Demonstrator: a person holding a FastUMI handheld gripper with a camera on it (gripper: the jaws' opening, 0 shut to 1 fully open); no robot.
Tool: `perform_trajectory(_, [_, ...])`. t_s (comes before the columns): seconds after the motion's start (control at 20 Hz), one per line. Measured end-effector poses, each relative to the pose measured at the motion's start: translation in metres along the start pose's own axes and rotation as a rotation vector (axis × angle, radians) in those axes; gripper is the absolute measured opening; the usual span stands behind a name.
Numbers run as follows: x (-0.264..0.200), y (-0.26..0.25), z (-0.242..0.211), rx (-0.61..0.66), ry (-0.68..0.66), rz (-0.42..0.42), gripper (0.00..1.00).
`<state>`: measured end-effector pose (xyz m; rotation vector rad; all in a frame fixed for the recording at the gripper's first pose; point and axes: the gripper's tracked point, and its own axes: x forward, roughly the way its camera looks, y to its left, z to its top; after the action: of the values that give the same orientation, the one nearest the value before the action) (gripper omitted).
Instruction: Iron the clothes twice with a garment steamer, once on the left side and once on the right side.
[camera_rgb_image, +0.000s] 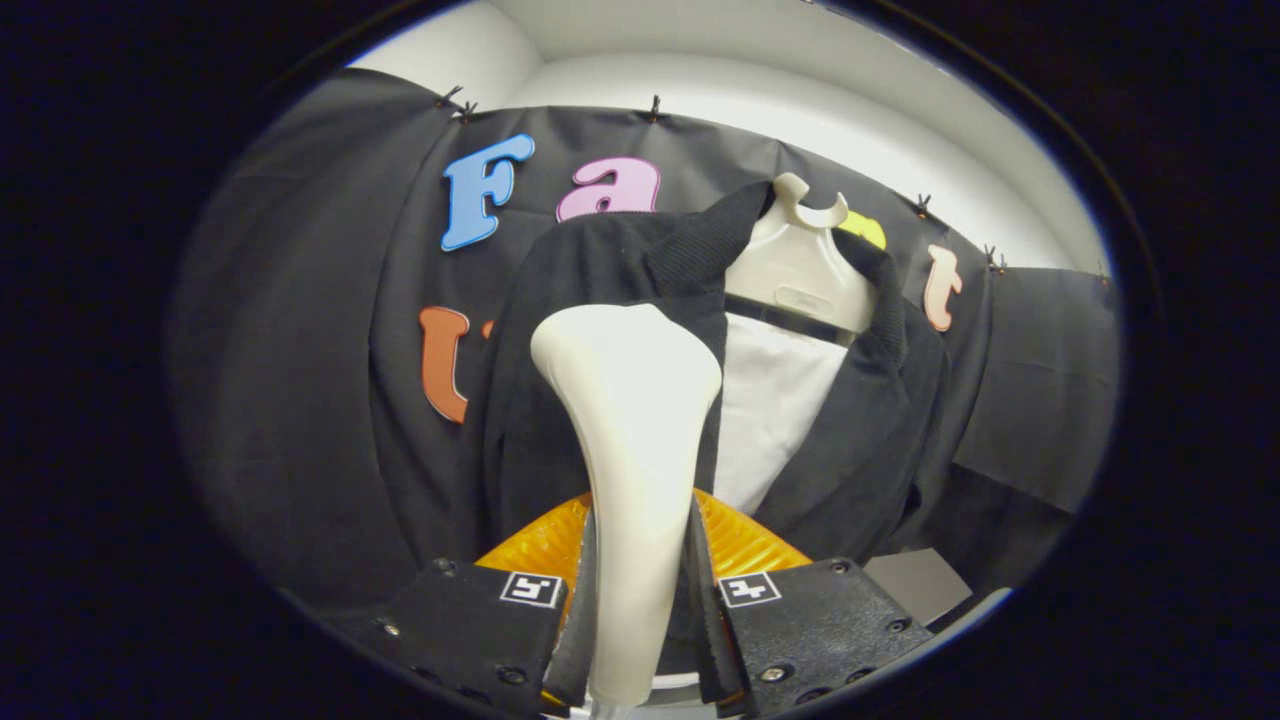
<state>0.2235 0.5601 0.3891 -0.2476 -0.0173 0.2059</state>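
Note:
My gripper (640, 590) is shut on the white garment steamer (630, 420), both fingers pressing its handle. The steamer's wide head rises ahead of the fingers and lies against the left front panel of a black jacket (560, 330). The jacket hangs open on a cream hanger form (795, 270) with a hook on top, over a white inner layer (775, 400). Its ribbed collar (700, 245) folds out at the top. The right front panel (880, 400) hangs free beside the steamer.
Black cloth (300, 350) covers the booth wall behind the jacket. White wall and ceiling (750, 100) show above the cloth. A grey flat surface (920, 585) sits low on the right, just past the right finger.

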Motion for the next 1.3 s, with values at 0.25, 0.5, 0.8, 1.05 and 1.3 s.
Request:
perform_trajectory(0.25, [0.000, 0.011, -0.037, -0.022, 0.058, 0.011, 0.44])
perform_trajectory(0.5, [0.000, 0.020, -0.065, -0.039, 0.099, 0.014, 0.44])
perform_trajectory(0.8, [-0.001, 0.034, -0.113, -0.051, 0.177, 0.031, 0.43])
perform_trajectory(1.05, [0.004, 0.043, -0.167, -0.029, 0.272, 0.044, 0.44])
perform_trajectory(1.3, [0.007, 0.052, -0.209, -0.030, 0.334, 0.047, 0.43])
